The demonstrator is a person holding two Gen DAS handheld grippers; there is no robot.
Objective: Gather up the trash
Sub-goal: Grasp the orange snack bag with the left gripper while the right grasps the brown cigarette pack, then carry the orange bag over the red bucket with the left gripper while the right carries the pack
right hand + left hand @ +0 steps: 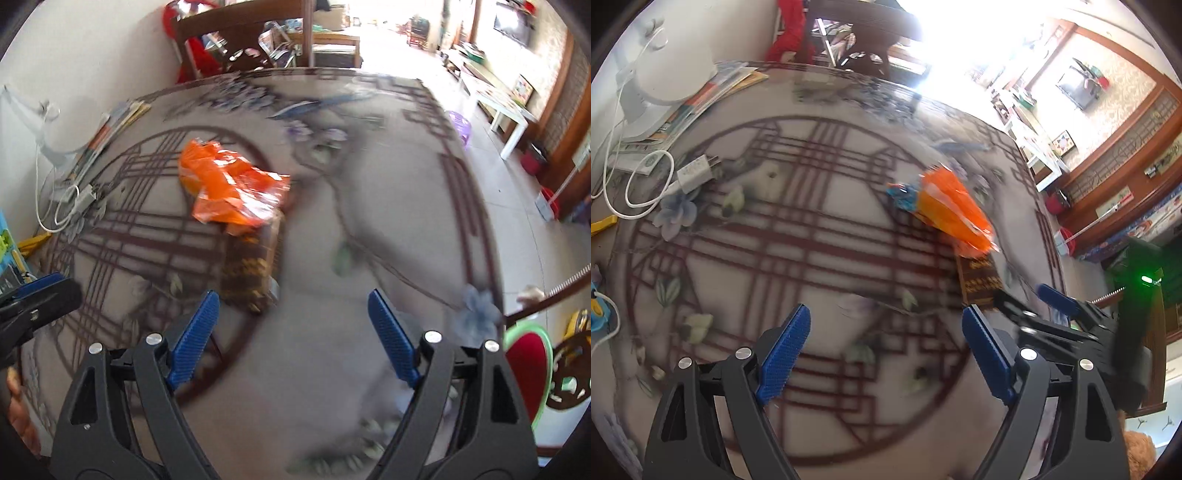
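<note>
Two grippers spread wide, empty: left gripper (884, 350), right gripper (291, 339) | orange wrapper (232, 192) ahead-left of right, nearer table (369, 229) far edge | long axis diagonal

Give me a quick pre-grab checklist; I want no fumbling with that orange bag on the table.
1. Left gripper open, nothing in it: ok.
2. Right gripper open, nothing in it: ok.
3. Orange bag in sight of both cameras: ok.
4. Either gripper around the bag: not ok, both short of it.
5. Brown packet overlapped by the bag's edge; whether it would lift along: cannot tell.
6. Charger and cable apart from the bag: ok.
</note>
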